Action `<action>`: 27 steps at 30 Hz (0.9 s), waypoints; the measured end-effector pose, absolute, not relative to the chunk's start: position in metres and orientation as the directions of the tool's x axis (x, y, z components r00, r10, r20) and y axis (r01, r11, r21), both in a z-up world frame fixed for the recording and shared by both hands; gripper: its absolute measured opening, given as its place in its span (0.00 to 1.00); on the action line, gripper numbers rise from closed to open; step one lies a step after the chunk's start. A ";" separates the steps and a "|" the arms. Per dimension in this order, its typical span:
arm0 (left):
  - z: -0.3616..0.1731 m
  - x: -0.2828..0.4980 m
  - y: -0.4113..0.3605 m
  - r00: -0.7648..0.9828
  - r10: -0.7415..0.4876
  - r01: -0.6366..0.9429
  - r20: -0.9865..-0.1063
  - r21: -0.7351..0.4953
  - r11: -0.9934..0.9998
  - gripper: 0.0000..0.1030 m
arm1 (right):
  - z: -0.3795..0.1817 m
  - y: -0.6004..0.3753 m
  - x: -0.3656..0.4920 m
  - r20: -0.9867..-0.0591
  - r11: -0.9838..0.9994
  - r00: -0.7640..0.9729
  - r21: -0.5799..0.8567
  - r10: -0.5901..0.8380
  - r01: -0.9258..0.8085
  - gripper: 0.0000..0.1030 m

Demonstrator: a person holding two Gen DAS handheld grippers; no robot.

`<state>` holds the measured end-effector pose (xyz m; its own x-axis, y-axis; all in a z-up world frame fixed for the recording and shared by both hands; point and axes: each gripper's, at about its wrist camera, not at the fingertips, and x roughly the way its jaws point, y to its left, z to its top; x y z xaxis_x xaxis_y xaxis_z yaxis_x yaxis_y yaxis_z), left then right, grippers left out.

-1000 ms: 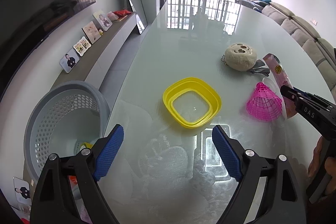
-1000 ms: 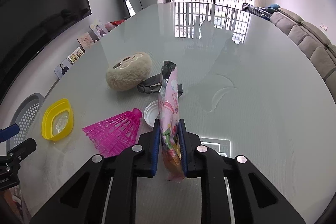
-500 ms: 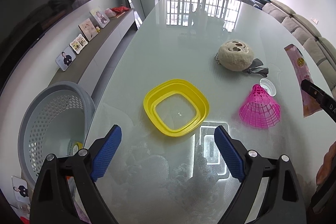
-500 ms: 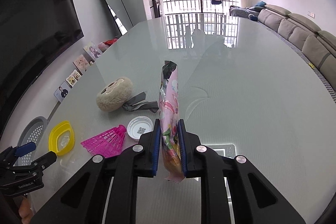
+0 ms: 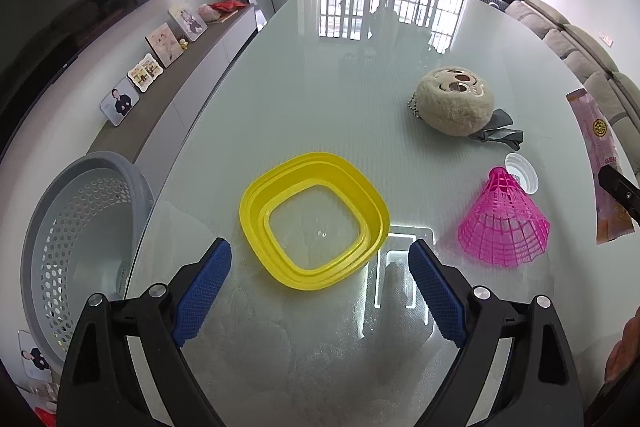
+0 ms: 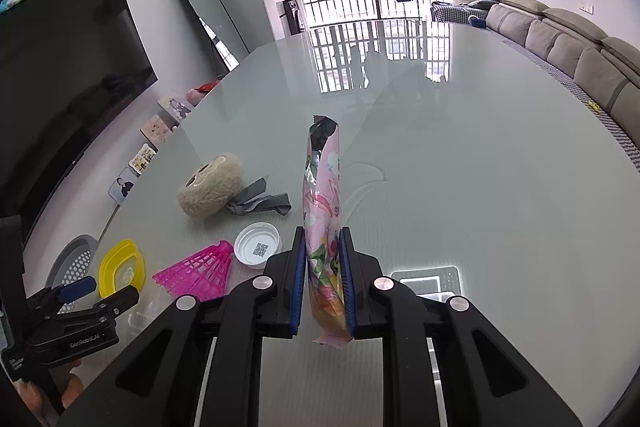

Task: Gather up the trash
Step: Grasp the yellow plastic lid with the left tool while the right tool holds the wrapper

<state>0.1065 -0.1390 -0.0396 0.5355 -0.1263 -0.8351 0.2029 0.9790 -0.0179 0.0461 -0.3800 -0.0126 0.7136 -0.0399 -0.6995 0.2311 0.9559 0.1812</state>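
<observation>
My right gripper (image 6: 322, 233) is shut on a pink snack wrapper (image 6: 324, 183), which stands up between the blue pads above the glass table (image 6: 460, 155). The left wrist view shows that wrapper (image 5: 596, 147) at the far right edge. My left gripper (image 5: 320, 245) hangs open and holds nothing, its fingers straddling the near side of a yellow bowl (image 5: 256, 211) without touching it. A pink shuttlecock (image 5: 504, 227) and a white cap (image 5: 524, 171) lie on the table to the right of the bowl. A grey perforated basket (image 5: 80, 203) stands off the table's left edge.
A beige plush toy (image 5: 454, 103) with a grey scrap (image 5: 498, 135) beside it lies further back. Photo frames (image 5: 120, 103) line a low cabinet on the left. A sofa (image 6: 580, 43) runs along the right side. The table's left edge is close to the basket.
My left gripper has moved forward over the table towards the yellow bowl, and its jaws stand slightly wider. The right gripper has lifted the wrapper off the table and rolled a little.
</observation>
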 end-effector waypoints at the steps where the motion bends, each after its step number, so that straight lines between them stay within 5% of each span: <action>1: -0.042 0.110 -0.140 0.533 -0.124 0.200 -0.837 -0.018 0.980 0.86 | -0.012 -0.381 0.046 -0.698 0.956 0.715 0.183 -0.038 0.230 0.16; 7: -0.051 0.121 -0.138 0.520 -0.120 0.187 -0.845 -0.024 0.982 0.85 | -0.009 -0.384 0.043 -0.692 0.956 0.722 0.192 -0.030 0.224 0.16; 11: -0.049 0.121 -0.136 0.535 -0.119 0.194 -0.837 -0.015 0.981 0.71 | -0.008 -0.385 0.041 -0.691 0.956 0.722 0.192 -0.028 0.221 0.16; 27: -0.017 0.081 -0.123 0.593 -0.136 0.216 -0.793 -0.005 0.976 0.70 | -0.005 -0.381 0.031 -0.693 0.954 0.720 0.191 -0.036 0.231 0.16</action>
<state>0.0812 -0.1230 -0.0166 0.5934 -0.1356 -0.7934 0.2161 0.9763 -0.0052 0.0315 -0.3807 -0.0046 0.7203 -0.0356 -0.6927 0.2308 0.9541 0.1909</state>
